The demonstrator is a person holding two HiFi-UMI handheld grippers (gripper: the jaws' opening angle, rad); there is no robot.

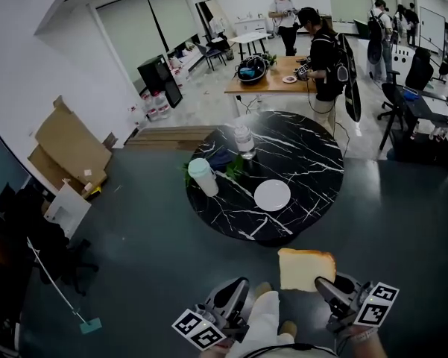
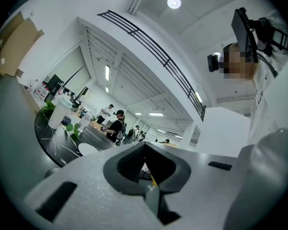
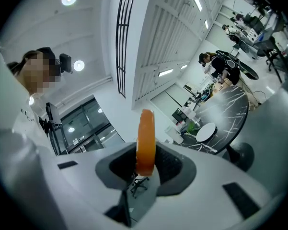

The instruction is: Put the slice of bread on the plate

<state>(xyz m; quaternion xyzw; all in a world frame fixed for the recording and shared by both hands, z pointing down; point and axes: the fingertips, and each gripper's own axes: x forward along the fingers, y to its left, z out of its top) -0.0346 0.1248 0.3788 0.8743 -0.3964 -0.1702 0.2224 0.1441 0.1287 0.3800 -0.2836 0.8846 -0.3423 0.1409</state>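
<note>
The slice of bread (image 1: 305, 269), pale with a brown crust, hangs over the dark floor just short of the round black marble table (image 1: 313, 162). My right gripper (image 1: 329, 287) is shut on its right edge; in the right gripper view the bread (image 3: 146, 133) stands edge-on between the pads. The empty white plate (image 1: 272, 195) lies on the table's near side, ahead and slightly left of the bread, and shows again as a small plate (image 3: 206, 132) farther off. My left gripper (image 1: 237, 293) is shut with nothing in it, left of the bread.
On the table stand a white cup (image 1: 203, 177), a water bottle (image 1: 244, 139) and green leaves (image 1: 233, 168). Behind it people stand at a wooden table (image 1: 272, 83). Cardboard (image 1: 63, 144) leans on the left wall, and a mop (image 1: 60, 289) lies on the floor.
</note>
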